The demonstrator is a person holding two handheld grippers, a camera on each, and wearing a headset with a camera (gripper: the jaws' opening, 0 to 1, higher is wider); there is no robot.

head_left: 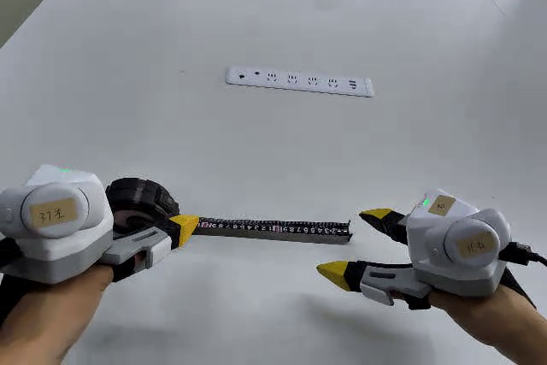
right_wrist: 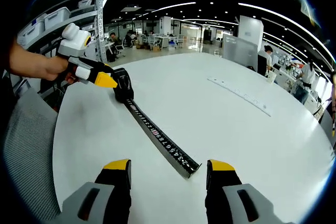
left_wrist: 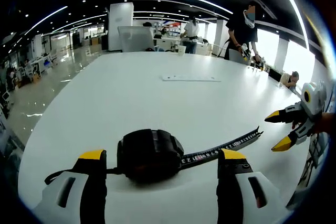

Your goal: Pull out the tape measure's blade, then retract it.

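Left gripper (left_wrist: 162,155) is straddling the tape measure (left_wrist: 149,153) on the table (head_left: 256,23), jaws apart. Right gripper (right_wrist: 169,165) is gaping before the tip of the blade (right_wrist: 157,135). Blade is likely handling thin, springy, slippery; pinch its end hook.

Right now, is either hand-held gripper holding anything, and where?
Nothing held: left hand-held gripper open at the tape measure case, right hand-held gripper open by the blade tip.

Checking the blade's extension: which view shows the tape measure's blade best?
The right gripper view: the blade runs full length from case to end, numerals legible. The head view shows it whole but small and side-on; the left gripper view shows it foreshortened.
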